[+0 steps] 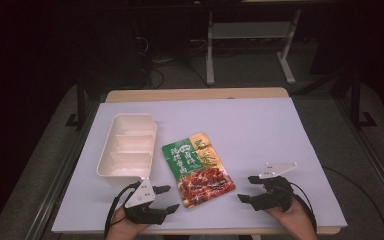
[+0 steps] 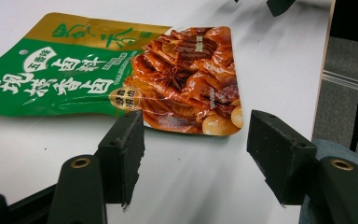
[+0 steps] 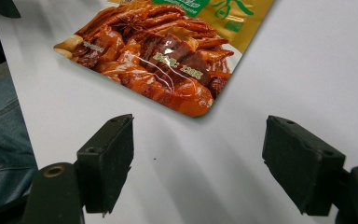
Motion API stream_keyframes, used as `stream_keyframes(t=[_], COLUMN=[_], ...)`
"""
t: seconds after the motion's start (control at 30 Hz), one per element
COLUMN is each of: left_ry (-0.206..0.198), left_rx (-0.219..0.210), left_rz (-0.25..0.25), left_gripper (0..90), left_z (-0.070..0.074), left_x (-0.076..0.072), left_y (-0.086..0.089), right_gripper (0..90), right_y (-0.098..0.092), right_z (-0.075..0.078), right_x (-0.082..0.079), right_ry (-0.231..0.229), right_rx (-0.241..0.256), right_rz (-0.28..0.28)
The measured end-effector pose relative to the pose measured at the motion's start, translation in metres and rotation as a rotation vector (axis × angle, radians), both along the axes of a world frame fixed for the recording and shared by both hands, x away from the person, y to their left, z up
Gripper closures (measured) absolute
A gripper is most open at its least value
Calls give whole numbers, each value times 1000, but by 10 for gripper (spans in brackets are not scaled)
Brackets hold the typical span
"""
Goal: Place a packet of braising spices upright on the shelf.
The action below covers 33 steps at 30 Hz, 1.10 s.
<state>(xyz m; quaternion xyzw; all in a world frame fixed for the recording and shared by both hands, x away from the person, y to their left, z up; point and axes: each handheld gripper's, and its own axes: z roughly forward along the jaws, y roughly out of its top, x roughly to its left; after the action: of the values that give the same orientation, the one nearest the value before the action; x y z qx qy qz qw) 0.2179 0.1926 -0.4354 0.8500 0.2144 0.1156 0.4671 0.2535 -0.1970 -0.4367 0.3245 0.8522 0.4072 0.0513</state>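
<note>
White table [image 1: 260, 130] is carrying a tray [image 1: 128, 146] and, just beside it, a pouch [image 1: 198, 168]; both grippers are flanking the pouch. Left gripper [image 2: 193, 142] is gaping before the pouch [image 2: 121, 74]. Right gripper [image 3: 198, 151] is gaping near the pouch [image 3: 163, 51].

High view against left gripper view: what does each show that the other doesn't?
High view alone: the white tray left of the pouch, the table's far wooden edge, and both hands with their open grippers, left and right, flanking the pouch's near end. Left gripper view alone: the pouch's star anise print and a blue denim knee past the table edge. Both: the pouch lying flat, touched by neither gripper, on the white table.
</note>
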Motion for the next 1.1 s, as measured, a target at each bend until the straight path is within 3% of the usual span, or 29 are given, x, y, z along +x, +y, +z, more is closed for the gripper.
stream_keyframes(t=[0.2,0.57,1.1], left_ry=[5,9,32], left_rx=[-2,0,7], left_rz=[-2,-4,21], left_gripper=[375,433,427], left_z=[0,0,-3], left_x=[0,3,9], left_y=[-1,-7,-10], right_gripper=[245,233,255], right_y=[3,5,13], right_z=[-2,-2,-2], right_x=[-1,0,2], right_ry=[0,5,-3], right_rx=[-24,-21,-35], right_rz=[9,11,20])
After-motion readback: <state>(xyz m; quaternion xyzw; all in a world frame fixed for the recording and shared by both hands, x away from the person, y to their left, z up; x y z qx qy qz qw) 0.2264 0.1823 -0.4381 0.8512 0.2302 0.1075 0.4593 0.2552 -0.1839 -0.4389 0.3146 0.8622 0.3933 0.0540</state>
